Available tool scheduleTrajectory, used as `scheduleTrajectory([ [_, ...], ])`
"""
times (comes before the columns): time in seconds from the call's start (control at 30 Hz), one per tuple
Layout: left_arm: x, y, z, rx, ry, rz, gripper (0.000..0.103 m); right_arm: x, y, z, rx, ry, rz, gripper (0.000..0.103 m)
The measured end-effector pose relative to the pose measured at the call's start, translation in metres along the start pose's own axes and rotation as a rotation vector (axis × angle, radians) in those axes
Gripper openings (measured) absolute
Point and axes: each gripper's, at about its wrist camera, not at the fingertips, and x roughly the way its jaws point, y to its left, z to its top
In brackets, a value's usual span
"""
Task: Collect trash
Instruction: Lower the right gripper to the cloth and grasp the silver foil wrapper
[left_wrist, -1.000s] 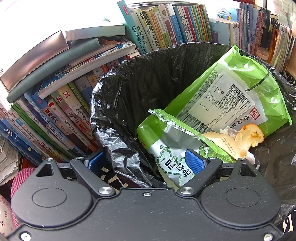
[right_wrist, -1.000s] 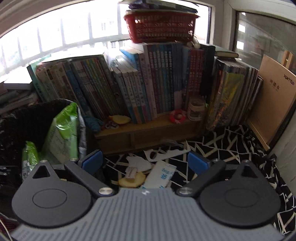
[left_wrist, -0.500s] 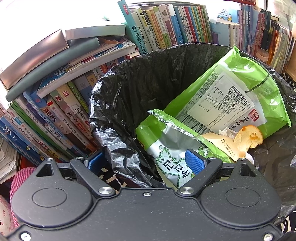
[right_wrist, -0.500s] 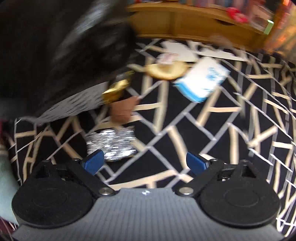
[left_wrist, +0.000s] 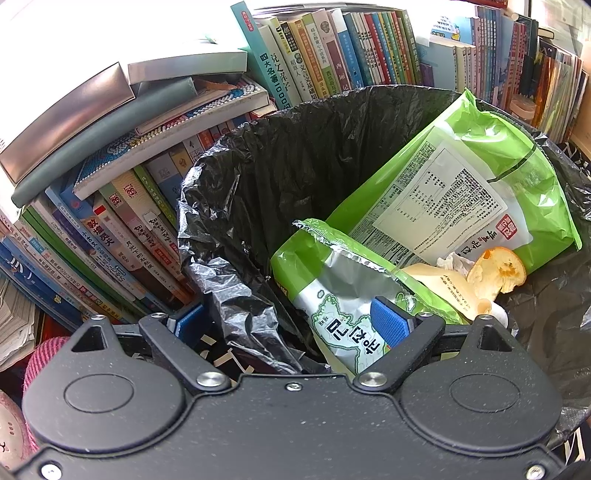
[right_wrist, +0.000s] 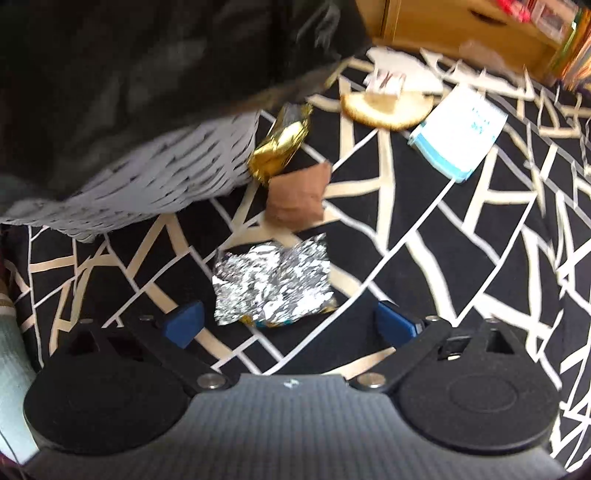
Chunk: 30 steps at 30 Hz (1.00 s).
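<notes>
In the left wrist view a bin lined with a black bag (left_wrist: 295, 166) holds a large green packet (left_wrist: 461, 192), a smaller green packet (left_wrist: 351, 291), a bread piece (left_wrist: 498, 269) and crumpled tissue (left_wrist: 454, 260). My left gripper (left_wrist: 288, 326) stands open, straddling the bag's near rim. In the right wrist view my right gripper (right_wrist: 290, 324) is open and low over the patterned cloth. A crumpled silver foil wrapper (right_wrist: 273, 284) lies just ahead, between its fingers. Beyond lie a brown scrap (right_wrist: 297, 199), a gold wrapper (right_wrist: 280, 144), a round bread slice (right_wrist: 388, 107) and a white-and-blue packet (right_wrist: 458, 136).
Stacks and rows of books (left_wrist: 129, 206) crowd around the bin. In the right wrist view the white woven bin wall (right_wrist: 147, 177) stands at the left of the black-and-cream cloth (right_wrist: 461, 258). A wooden shelf base (right_wrist: 461, 26) and white paper bits (right_wrist: 388, 79) are at the back.
The right gripper has tipped down from facing the bookshelf to the cloth and come closer to the silver foil wrapper. The left gripper has stayed at the bin rim.
</notes>
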Motion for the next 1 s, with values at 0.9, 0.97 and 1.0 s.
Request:
scheduleTrajectory([
  [0.9,0.000,0.001,0.000,-0.001,-0.003,0.005,0.092,-0.040,-0.049,0.020,0.395,-0.148,-0.199,0.010],
  [0.97,0.000,0.002,0.000,-0.002,-0.003,0.005,0.092,-0.051,-0.055,0.022,0.432,-0.183,-0.193,0.010],
  [1.0,0.000,0.001,0.000,-0.002,-0.003,0.005,0.092,-0.056,-0.060,0.022,0.453,-0.202,-0.182,0.010],
])
